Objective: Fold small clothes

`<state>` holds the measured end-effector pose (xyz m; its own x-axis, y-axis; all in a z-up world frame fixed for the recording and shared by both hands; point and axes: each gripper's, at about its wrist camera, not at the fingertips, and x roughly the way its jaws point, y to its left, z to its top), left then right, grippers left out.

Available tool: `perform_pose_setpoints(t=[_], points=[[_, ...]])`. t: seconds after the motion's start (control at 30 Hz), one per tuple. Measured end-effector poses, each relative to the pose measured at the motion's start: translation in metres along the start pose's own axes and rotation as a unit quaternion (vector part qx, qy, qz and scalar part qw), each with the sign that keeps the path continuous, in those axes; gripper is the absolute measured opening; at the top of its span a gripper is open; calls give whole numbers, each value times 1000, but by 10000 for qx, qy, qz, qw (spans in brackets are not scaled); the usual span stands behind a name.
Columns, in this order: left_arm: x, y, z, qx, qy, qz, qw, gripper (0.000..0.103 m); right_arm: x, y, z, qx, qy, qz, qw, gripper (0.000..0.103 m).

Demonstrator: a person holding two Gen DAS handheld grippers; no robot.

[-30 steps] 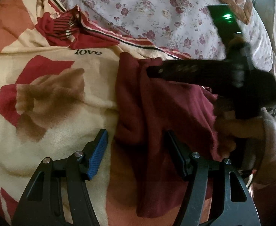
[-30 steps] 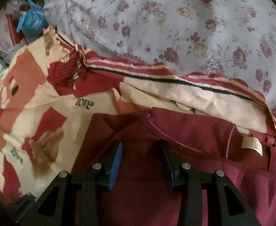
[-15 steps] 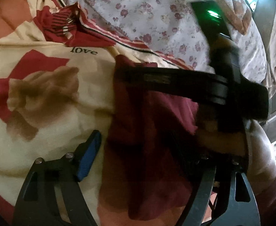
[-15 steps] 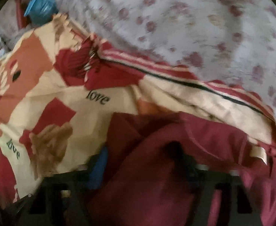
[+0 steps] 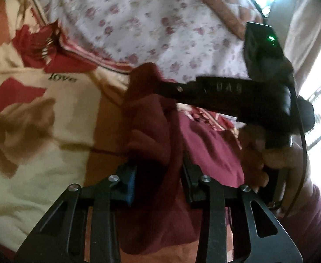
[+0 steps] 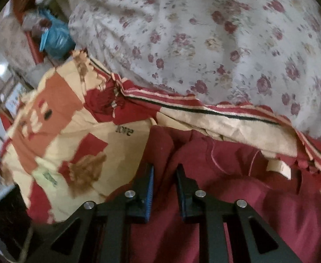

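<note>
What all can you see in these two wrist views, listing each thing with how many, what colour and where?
maroon garment: one, dark red, bunched on the blanket, a fold pinched by both grippers
cream tag: one, on the garment's right part
printed blanket: one, cream with red and brown patches and the word love, under the garment
floral sheet: one, pale with dark red roses, beyond the blanket
blue bag: one, far left past the sheet, contents unclear
left gripper: one, black with a blue pad, closed on the garment's fold
right gripper: one, black with blue pads, closed on the fold
person's hand: one, holding the right gripper's handle
</note>
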<state>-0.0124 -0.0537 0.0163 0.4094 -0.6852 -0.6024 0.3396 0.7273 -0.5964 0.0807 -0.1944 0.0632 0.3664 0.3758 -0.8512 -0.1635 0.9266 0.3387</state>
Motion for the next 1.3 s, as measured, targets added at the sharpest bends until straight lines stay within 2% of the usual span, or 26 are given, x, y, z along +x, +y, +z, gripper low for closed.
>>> perform_pose_setpoints(t=[0.03,0.1,0.17,0.4,0.47,0.5,0.53,0.7,0.93,1.0,1.07,1.17,1.3], points=[[-1,-4,0,73,-18,-29,10000,33,-4,-3,2,171,58,115,9998,53],[-4,-7,0,166,-46,-5,9999,33,-6,-6,2,460,171,390,9980,87],[-5,-8,0,205,-36,8,9998,33,-2,2,1,420,352,409,9977,86],[-6,-6,0,281,62,169,9994,33,46,29,10,-271,896,-238,9953,86],[-4,-3,0,246,128,220,9994,33,54,29,6,-385,852,-566,9940,72],[-4,-1,0,224,151,226,9994,33,54,27,4,-418,794,-560,9944,60],[-5,0,1,198,169,224,9994,33,52,24,1,-412,742,-466,9953,57],[-5,3,1,211,246,344,9989,33,38,11,-2,-221,455,-380,9980,57],[1,4,-1,172,344,473,9981,33,38,8,-4,-175,529,-379,9977,57],[2,4,0,169,347,528,9979,40,38,7,-5,-166,544,-370,9977,57],[4,5,-1,147,407,664,9969,60,37,5,-6,-174,543,-360,9977,57],[8,11,-4,-18,576,689,9960,65,37,1,-5,-104,539,-332,9979,57],[10,9,-6,70,557,676,9961,64,36,-7,-7,72,518,-215,9984,56]])
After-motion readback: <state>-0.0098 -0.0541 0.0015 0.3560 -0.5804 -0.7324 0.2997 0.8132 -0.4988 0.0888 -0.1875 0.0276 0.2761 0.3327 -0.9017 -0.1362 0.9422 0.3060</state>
